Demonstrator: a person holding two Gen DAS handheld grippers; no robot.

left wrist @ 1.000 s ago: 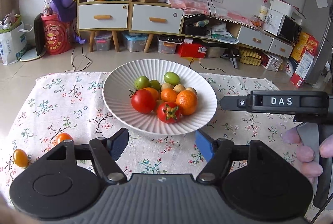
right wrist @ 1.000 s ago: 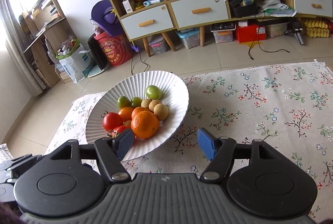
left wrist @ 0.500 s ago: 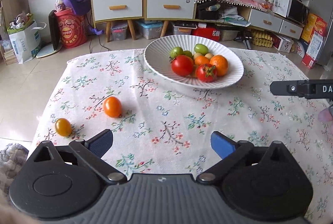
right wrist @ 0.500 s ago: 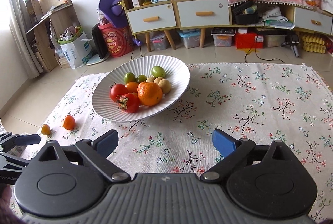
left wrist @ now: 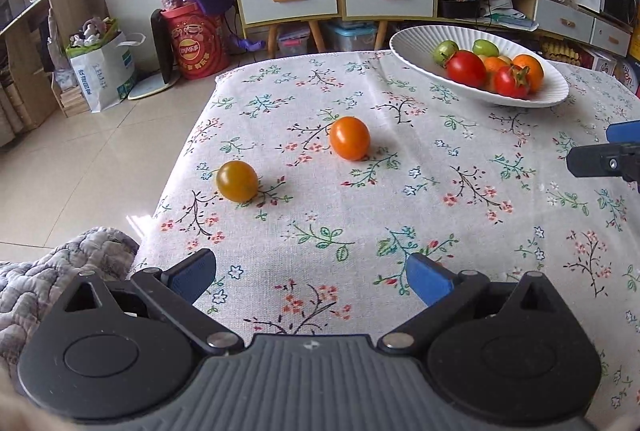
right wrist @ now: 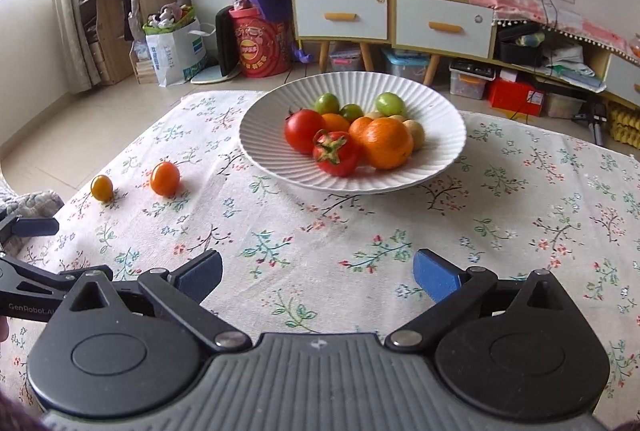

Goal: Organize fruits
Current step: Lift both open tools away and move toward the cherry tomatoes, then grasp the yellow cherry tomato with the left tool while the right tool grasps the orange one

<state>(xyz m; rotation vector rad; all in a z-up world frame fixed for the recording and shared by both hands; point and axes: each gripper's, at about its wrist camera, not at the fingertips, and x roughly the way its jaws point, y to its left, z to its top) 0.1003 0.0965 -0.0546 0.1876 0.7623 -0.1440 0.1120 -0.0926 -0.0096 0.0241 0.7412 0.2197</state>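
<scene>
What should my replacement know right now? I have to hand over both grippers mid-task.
Left gripper: open, holding nothing; its jaws have just been opening.
Right gripper: the same.
White bowl: holds red tomatoes, oranges, green and pale fruits.
Left out on the floral tablecloth: orange tomato and, nearer the table edge, yellow tomato, apart from each other.
Probably left to do: those two into the bowl; the left gripper faces them.

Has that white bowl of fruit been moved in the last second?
No. The white bowl sits on the same flower sprigs of the tablecloth as before. It only looks farther off because the right gripper has backed away, its jaws opening, empty.
</scene>
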